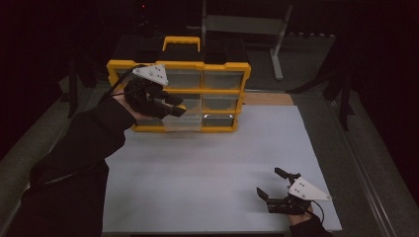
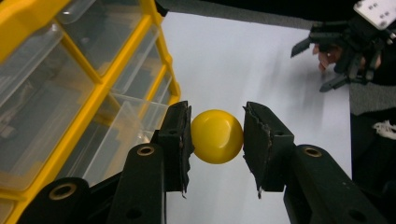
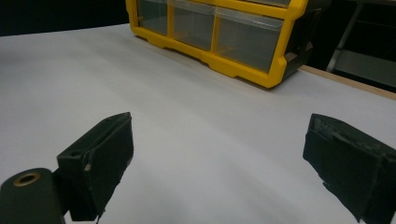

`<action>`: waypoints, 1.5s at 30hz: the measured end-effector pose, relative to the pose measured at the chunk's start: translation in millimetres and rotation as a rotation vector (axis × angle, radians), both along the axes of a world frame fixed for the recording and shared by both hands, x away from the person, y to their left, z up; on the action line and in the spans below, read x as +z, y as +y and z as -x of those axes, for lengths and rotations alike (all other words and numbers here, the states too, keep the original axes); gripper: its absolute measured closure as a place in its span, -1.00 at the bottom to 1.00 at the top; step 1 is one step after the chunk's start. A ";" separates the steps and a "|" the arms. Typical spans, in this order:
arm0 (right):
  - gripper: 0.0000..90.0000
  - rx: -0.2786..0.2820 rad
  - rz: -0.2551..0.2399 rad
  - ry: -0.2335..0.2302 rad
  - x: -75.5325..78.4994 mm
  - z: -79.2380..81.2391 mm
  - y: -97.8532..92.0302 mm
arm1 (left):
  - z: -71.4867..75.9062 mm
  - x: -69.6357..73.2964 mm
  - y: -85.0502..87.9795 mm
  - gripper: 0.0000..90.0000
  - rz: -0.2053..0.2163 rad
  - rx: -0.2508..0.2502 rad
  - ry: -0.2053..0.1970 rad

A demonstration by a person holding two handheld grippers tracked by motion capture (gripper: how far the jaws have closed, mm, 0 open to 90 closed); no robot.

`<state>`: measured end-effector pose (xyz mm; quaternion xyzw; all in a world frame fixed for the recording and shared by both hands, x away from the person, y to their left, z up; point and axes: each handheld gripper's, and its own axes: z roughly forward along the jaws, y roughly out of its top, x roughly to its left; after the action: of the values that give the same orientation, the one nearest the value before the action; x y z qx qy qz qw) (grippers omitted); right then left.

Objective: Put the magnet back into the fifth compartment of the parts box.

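Darkness surrounds the white tabletop (image 1: 207, 168) in the high view; a yellow plastic drawer organiser with clear drawers (image 1: 217, 89) stands at its far edge, with a grey metal stand (image 1: 276, 34) behind. Left gripper view: the left gripper (image 2: 217, 135) pinches a glossy yellow ball (image 2: 217, 136) just beside the organiser. Right gripper view: the right gripper (image 3: 219, 163) is spread over bare tabletop, well apart from the organiser.

A small, glossy yellow ball (image 2: 217, 136) is pinched between the two black jaws of the left gripper (image 2: 217, 140), off the table, just beside a pulled-out clear drawer (image 2: 133, 123) in the bottom row of the yellow drawer organizer (image 1: 225, 66), which stands upright at the white table's (image 1: 212, 168) far edge.
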<state>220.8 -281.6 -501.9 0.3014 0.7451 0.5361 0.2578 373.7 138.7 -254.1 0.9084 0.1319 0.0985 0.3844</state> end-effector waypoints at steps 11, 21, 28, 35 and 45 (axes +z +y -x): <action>-0.81 0.003 -0.001 0.005 -0.4 0.1 0.5 | -17.4 -7.3 2.4 0.39 0.069 0.050 0.006; -0.81 0.007 -0.001 0.007 -0.8 -0.2 0.6 | -37.5 -15.4 3.1 0.39 0.110 0.111 0.020; -0.81 0.008 -0.004 0.006 -1.0 -0.3 0.5 | -47.3 -19.4 1.8 0.39 0.125 0.141 0.031; -0.81 0.013 -0.004 0.008 -1.2 -0.4 0.8 | -55.7 -29.3 0.1 0.39 0.117 0.178 0.046; -0.81 0.011 -0.005 0.008 -0.8 0.0 0.4 | -60.9 -44.4 -1.0 0.39 0.096 0.190 0.071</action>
<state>220.8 -281.2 -502.7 0.3001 0.7464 0.5382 0.2512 434.6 137.7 -298.5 0.8752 0.2355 0.0959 0.4114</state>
